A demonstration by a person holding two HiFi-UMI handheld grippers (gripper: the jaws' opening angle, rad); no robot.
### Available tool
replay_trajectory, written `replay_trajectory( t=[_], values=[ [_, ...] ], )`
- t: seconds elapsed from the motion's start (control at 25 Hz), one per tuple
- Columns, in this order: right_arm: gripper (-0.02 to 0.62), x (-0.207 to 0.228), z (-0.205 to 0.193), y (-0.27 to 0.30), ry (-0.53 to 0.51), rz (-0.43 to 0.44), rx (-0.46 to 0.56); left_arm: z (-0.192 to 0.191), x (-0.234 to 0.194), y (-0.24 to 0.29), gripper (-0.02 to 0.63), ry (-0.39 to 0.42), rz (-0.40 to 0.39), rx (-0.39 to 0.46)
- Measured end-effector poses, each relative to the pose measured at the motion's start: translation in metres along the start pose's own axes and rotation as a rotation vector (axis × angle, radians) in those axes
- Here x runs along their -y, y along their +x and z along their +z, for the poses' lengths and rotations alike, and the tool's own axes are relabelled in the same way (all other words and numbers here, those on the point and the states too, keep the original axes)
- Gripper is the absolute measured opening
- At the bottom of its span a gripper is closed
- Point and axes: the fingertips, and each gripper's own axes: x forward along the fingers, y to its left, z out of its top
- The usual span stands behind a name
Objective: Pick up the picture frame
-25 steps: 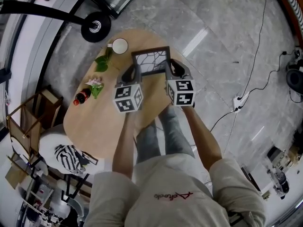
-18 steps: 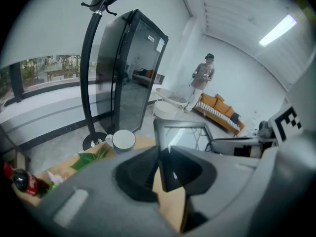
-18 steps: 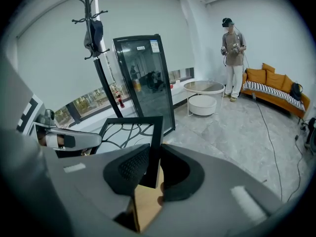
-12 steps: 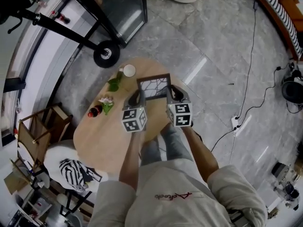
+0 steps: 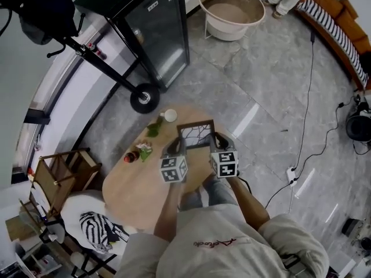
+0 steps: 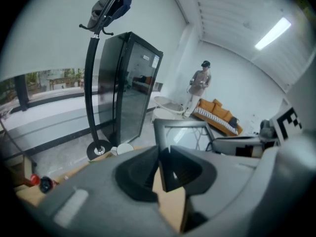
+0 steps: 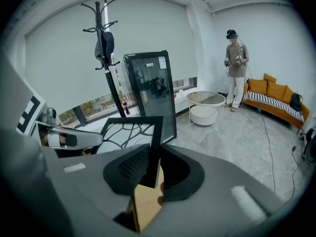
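Observation:
A dark picture frame with a branching black pattern on its glass hangs in the air above the oval wooden table, held by both side edges. My left gripper is shut on the frame's left edge. My right gripper is shut on its right edge. The left gripper view shows the frame ahead between the dark pads, with the right gripper's marker cube beyond it. From the right gripper view the patterned glass lies left of the jaws.
On the table stand a white cup, a green plant, a pink flower and a red bottle. A coat stand's round base, a black fridge and a round white table surround it. A person stands by an orange sofa.
Both grippers have risen with the frame held between them. The table and floor look smaller and farther below, and more of the room has come into the head view.

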Motion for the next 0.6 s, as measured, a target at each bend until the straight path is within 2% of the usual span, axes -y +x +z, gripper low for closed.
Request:
replay_trajectory(
  t=[0.6],
  values=[
    [0.077,-0.012,0.057,-0.078,-0.039,0.01,0.08,0.053,0.048,-0.066,0.075,0.041,-0.001,0.076]
  ],
)
